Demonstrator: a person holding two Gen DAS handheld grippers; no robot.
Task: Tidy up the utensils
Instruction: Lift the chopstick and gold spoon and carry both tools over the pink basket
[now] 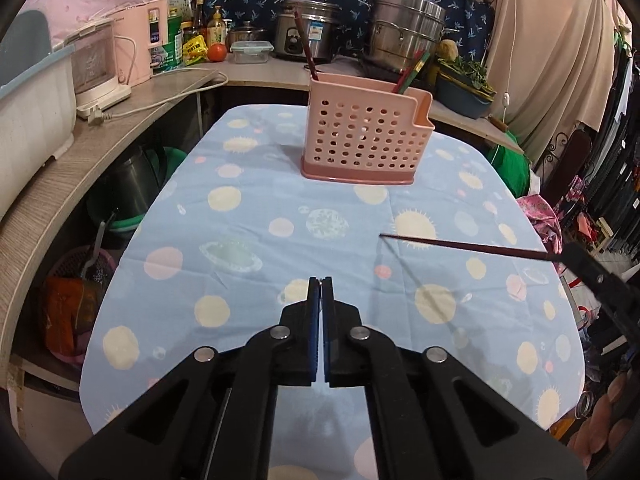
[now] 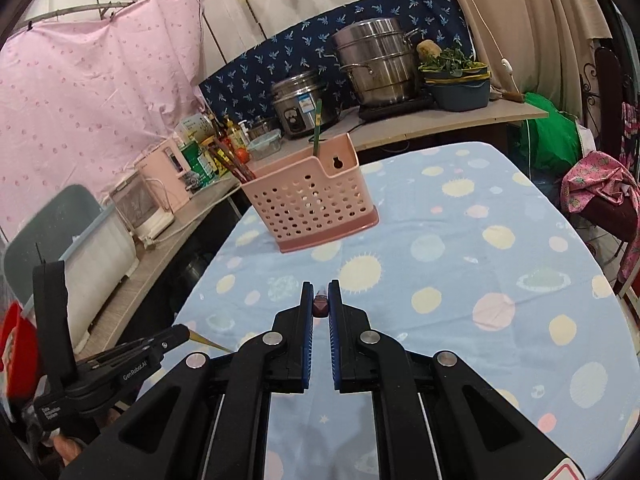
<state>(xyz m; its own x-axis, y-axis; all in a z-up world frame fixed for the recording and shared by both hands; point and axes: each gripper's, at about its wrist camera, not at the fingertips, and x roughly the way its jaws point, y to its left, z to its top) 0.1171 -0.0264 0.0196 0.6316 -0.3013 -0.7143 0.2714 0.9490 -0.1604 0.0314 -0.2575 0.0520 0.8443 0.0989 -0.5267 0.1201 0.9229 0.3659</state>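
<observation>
A pink perforated utensil holder (image 1: 360,140) (image 2: 308,204) stands at the far end of the blue planet-print tablecloth (image 1: 248,240). It holds dark chopsticks (image 2: 232,164) on one side and a green one (image 2: 317,128) on the other. My right gripper (image 2: 320,288) is shut on a dark red chopstick (image 1: 460,246), held above the cloth; its butt end shows between the pads. My left gripper (image 1: 321,280) has its pads pressed together. In the right wrist view a thin tan stick tip (image 2: 212,342) pokes out of its fingertips (image 2: 182,332).
A curved counter (image 1: 120,120) runs along the left and back with a pink appliance (image 1: 140,48), bottles, a rice cooker (image 1: 308,32) and a steel steamer pot (image 1: 404,36). Buckets and baskets sit under it. Clothes and bags crowd the right table edge.
</observation>
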